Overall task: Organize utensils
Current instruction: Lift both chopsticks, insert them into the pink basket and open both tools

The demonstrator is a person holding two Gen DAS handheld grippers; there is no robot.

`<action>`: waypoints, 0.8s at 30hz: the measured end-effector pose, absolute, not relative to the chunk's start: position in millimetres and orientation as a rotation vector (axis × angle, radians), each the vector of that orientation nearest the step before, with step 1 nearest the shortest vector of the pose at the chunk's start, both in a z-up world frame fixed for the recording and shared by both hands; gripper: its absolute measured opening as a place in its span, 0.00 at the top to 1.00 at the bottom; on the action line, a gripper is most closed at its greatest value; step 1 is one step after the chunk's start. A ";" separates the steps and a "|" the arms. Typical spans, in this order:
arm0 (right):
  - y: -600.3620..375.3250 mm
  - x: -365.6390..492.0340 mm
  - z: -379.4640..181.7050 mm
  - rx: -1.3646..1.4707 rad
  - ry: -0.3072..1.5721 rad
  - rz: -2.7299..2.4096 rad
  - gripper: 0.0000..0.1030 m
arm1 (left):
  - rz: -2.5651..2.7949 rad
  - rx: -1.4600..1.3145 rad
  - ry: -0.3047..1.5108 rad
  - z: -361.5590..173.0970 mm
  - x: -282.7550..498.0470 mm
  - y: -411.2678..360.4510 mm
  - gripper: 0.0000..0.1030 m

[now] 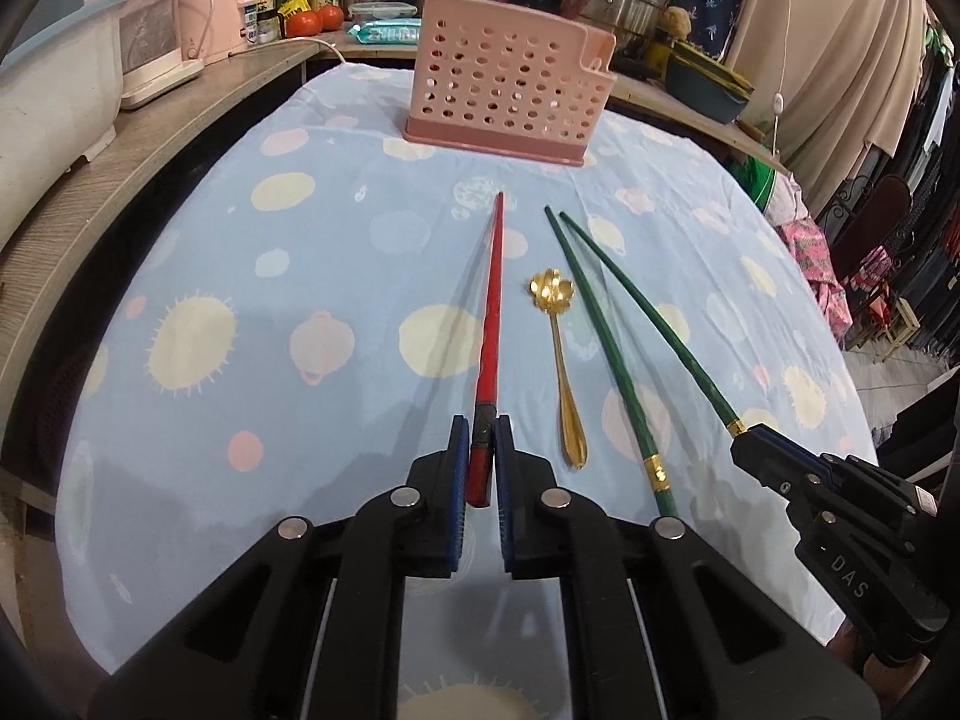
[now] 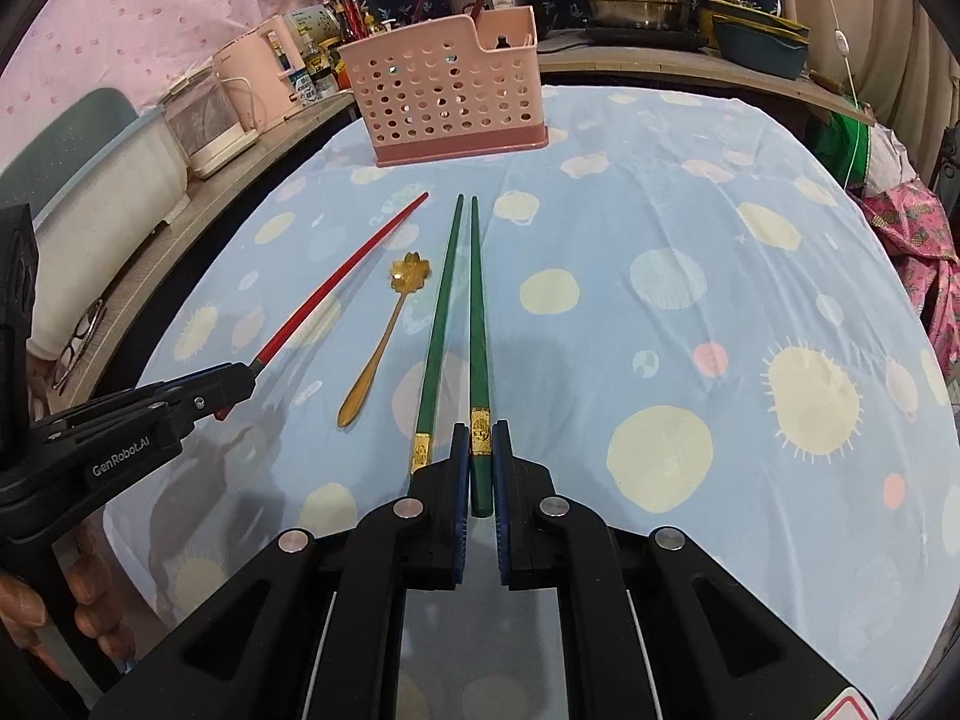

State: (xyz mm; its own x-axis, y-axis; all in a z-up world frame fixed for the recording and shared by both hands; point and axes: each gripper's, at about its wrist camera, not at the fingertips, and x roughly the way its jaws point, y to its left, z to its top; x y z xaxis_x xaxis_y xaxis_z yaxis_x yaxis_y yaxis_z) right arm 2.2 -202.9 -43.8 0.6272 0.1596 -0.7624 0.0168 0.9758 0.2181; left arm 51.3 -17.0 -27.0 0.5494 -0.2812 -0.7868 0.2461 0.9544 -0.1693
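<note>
The left gripper (image 1: 480, 438) pinches the thick end of a long red chopstick (image 1: 491, 312) between its blue pads, the tip pointing toward a pink perforated plastic utensil basket (image 1: 510, 84) standing at the far side of the blue dotted tablecloth (image 1: 270, 276). Just right of it lies a small gold spoon with a flower-shaped bowl (image 1: 561, 354), then a green chopstick with a gold band (image 1: 606, 348). The right gripper (image 1: 744, 447) clamps a second green chopstick (image 1: 648, 318).

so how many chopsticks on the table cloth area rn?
3. Red chopstick in the left tool; one green chopstick in the right tool; second green chopstick on the cloth beside it. None seen in the basket.
</note>
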 end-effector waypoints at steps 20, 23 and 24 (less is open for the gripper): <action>-231.6 22.7 71.1 0.235 0.604 0.066 0.93 | -0.296 -0.111 0.707 74.6 83.7 0.0 0.93; -235.5 29.9 83.0 0.242 0.575 0.064 0.93 | -0.290 -0.112 0.670 89.4 92.4 0.8 0.93; -237.2 32.6 86.7 0.246 0.566 0.063 0.93 | -0.289 -0.112 0.661 93.0 95.1 1.2 0.93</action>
